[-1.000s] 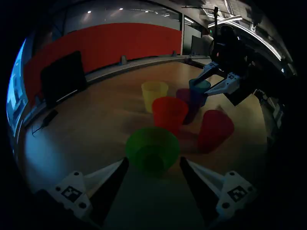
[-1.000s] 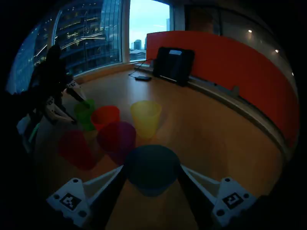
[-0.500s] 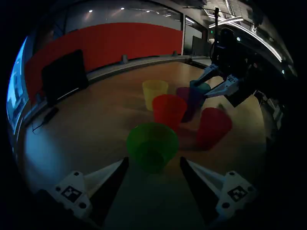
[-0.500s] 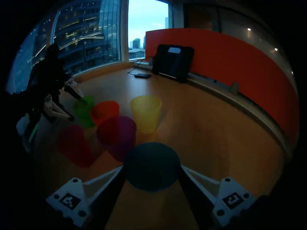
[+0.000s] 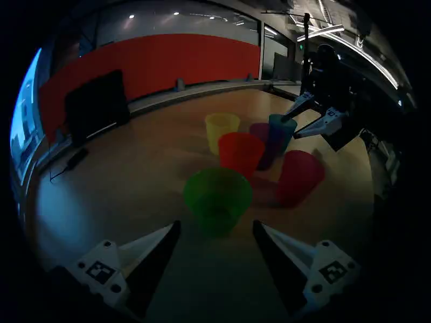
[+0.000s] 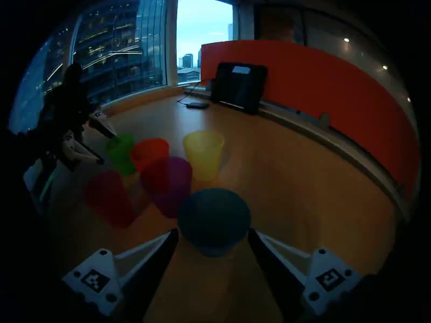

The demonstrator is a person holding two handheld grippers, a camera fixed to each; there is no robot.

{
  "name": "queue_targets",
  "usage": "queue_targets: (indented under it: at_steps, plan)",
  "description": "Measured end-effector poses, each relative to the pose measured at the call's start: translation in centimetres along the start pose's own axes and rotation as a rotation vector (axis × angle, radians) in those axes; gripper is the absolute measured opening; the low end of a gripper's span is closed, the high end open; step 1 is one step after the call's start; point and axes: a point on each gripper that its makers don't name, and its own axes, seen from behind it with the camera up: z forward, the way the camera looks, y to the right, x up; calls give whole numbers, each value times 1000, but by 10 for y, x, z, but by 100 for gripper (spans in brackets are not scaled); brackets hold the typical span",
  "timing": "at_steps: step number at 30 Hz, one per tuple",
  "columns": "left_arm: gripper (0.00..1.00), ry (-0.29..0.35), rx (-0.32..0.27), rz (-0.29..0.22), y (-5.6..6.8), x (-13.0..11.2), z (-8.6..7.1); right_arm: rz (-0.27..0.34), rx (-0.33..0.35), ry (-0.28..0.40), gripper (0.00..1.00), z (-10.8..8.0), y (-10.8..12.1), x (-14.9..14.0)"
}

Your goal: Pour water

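See six cups upright, clustered mid-tabletop [image 5: 124, 161], well apart from the far edge. Note left tongs [image 5: 215, 223] released, tips low on either side of green cup [image 5: 217, 196], gaps both sides, not pressing it. Note right tongs [image 6: 211, 231] likewise released, blue cup [image 6: 214, 218] just ahead between the tips, no grip. Find orange cup [image 5: 241, 153], yellow cup [image 5: 222, 129] and purple cup [image 5: 262, 141] between green and blue, dark red cup [image 5: 299, 175] just beside orange. Cannot tell contents of any cup.
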Motion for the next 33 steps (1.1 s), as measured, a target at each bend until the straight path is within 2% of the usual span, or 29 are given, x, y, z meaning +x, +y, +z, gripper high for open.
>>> queue_targets:
  at_steps: [9,20,33]
  plan:
    - [99,41,51,-5,-5,3,-22,-4,-44,24,100,-23,1,-7]
    - [99,124,136,-32,-20,14,-53,-30,-105,83,100,-51,-3,0]
    - [99,240,218,-53,-37,37,-74,-32,-189,175,100,-71,2,20]
